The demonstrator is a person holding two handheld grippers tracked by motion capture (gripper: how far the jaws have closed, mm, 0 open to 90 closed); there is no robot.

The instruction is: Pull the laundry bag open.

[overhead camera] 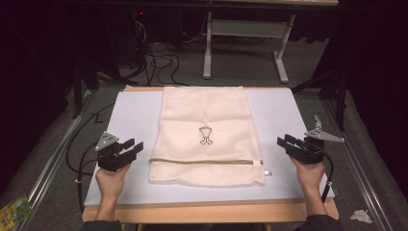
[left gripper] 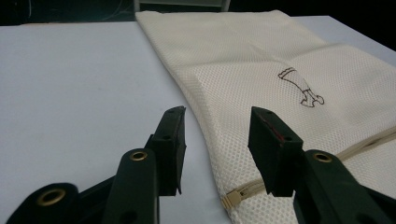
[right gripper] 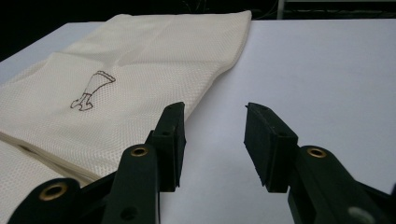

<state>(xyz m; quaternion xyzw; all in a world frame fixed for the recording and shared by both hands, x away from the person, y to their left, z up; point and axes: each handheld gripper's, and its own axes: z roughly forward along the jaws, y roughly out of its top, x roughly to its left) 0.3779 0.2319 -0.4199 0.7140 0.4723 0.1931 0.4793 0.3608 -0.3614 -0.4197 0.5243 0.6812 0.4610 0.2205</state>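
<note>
- Left gripper view: left gripper (left gripper: 217, 140) jaws stand apart, nothing between the pads; the cream mesh bag (left gripper: 261, 65) edge and its zipper end (left gripper: 232, 198) lie on the bench just past the tips.
- Right gripper view: right gripper (right gripper: 214, 140) jaws likewise parted and empty, over bare white bench (right gripper: 317, 70); bag edge passes just beside one jaw.
- High view: bag lies flat mid-bench, between both grippers, neither touching it.
</note>
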